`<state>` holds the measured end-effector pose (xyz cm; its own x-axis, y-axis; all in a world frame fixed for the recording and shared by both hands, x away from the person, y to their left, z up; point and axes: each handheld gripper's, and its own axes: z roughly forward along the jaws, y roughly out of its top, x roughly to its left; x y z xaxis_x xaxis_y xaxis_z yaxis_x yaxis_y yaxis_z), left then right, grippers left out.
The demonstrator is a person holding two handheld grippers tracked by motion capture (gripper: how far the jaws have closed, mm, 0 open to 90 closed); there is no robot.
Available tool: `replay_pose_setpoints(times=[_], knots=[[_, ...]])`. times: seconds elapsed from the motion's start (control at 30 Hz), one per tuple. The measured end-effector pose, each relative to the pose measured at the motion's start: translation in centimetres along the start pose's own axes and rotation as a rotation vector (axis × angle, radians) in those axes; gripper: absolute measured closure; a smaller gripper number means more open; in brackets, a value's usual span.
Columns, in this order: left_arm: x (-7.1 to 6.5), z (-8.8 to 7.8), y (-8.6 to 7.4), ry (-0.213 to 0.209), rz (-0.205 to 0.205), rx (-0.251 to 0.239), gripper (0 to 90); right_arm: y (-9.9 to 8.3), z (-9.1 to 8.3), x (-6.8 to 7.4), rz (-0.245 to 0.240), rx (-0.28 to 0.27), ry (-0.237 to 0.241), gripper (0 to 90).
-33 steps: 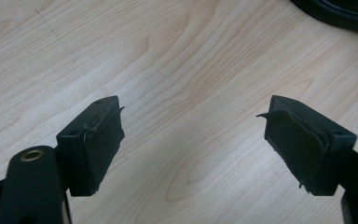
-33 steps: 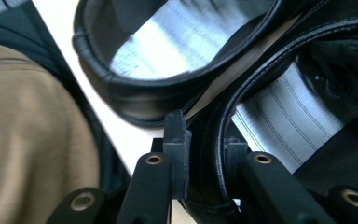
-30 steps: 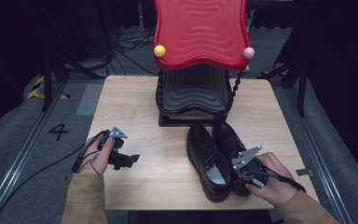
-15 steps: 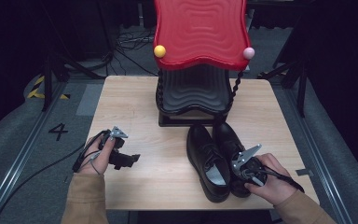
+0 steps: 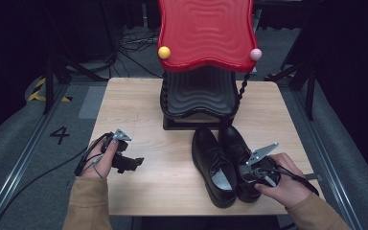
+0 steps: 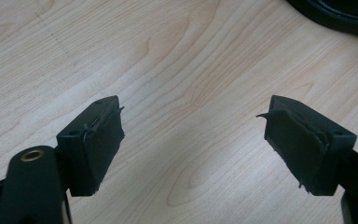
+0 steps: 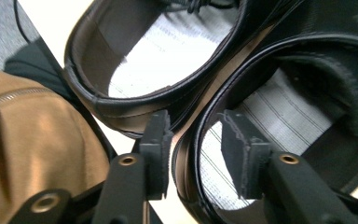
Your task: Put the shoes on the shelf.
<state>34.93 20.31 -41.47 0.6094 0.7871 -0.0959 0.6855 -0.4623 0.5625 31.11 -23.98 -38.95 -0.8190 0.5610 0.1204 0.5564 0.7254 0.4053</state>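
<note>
Two black leather shoes stand side by side on the wooden table (image 5: pixel 134 105), toes toward the rack: the left shoe (image 5: pixel 211 158) and the right shoe (image 5: pixel 235 143). My right gripper (image 5: pixel 249 175) is at the right shoe's heel. In the right gripper view its jaws (image 7: pixel 193 135) straddle the inner collar rim of the right shoe (image 7: pixel 298 93), one pad between the two shoes, the other inside. They have just been opening, and the pads stand apart from the rim. The left shoe (image 7: pixel 168 51) lies beside it. My left gripper (image 5: pixel 136 163) rests open over bare wood (image 6: pixel 191 130).
A two-tier rack stands at the table's back middle, with a red wavy top (image 5: pixel 206 28), a black lower tier (image 5: pixel 199 93), a yellow ball (image 5: pixel 164 52) and a pink ball (image 5: pixel 255 54). Bare table spreads between my left gripper and the shoes. A tan sleeve (image 7: pixel 28 140) lies close.
My right hand has shifted slightly at the right shoe's heel. The left hand and both shoes have stayed in place.
</note>
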Motion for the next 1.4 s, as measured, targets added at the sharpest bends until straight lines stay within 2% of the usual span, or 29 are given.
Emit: replay_pose_setpoints(times=[0.03,0.07,0.13,0.2,0.3,0.33,0.37,0.4,0.43,0.53,0.6,0.63,0.8,0.93,1.0,1.13,1.27,1.4], knots=[[-0.1,0.0,0.0,0.002,0.002,-0.001,19.7,0.1,-0.6,-0.1,0.033,-0.014,0.015,57.8],[-0.1,0.0,0.0,0.002,0.002,-0.001,19.7,0.1,-0.6,-0.1,0.033,-0.014,0.015,57.8],[-0.1,0.0,0.0,0.001,0.005,0.002,19.7,0.2,-1.1,-0.2,0.072,-0.02,0.014,58.0],[-0.2,0.0,0.1,0.002,0.003,0.001,19.7,0.5,-1.6,-0.2,0.12,-0.043,0.017,55.6],[-0.1,0.0,0.1,0.0,0.005,0.003,19.7,1.1,-2.1,-0.4,0.226,-0.065,0.025,52.8],[-0.1,0.0,0.1,0.002,0.004,0.002,19.8,1.2,-2.1,-0.4,0.25,-0.065,0.027,52.5],[-0.1,0.0,0.1,0.002,0.004,0.002,19.8,1.2,-2.1,-0.4,0.25,-0.065,0.027,52.5],[-0.2,0.1,0.1,0.0,0.008,0.003,19.7,1.6,-2.0,-0.6,0.294,-0.077,0.031,51.4],[-0.1,0.0,0.1,-0.002,0.007,0.004,19.7,1.8,-1.8,-0.7,0.311,-0.076,0.031,50.3],[-0.1,0.0,0.1,0.002,0.005,-0.002,19.7,2.1,-1.4,-0.8,0.329,-0.065,0.031,49.4],[0.0,0.0,0.1,0.003,0.006,0.0,19.7,2.6,-0.4,-0.9,0.354,-0.026,0.021,48.2],[0.0,0.0,0.1,0.003,0.006,0.0,19.7,2.6,-0.4,-0.9,0.354,-0.026,0.021,48.2],[0.0,-0.1,0.1,0.002,0.007,-0.002,19.7,3.3,1.8,-1.2,0.4,0.025,-0.02,47.7],[0.0,0.0,0.1,0.002,0.005,-0.003,19.7,3.6,3.1,-1.2,0.416,0.041,-0.038,48.2],[0.0,0.0,0.1,0.002,0.005,-0.002,19.7,3.8,3.9,-1.3,0.429,0.049,-0.077,51.3],[0.0,0.0,0.1,0.002,0.006,0.0,19.7,3.9,4.8,-1.4,0.438,0.057,-0.097,56.1],[0.0,0.0,0.1,0.002,0.005,0.0,19.7,4.2,5.4,-1.2,0.434,0.087,-0.153,63.5],[-0.1,0.1,0.1,-0.001,0.008,0.003,19.7,4.4,5.5,-1.3,0.423,0.107,-0.158,69.7]])
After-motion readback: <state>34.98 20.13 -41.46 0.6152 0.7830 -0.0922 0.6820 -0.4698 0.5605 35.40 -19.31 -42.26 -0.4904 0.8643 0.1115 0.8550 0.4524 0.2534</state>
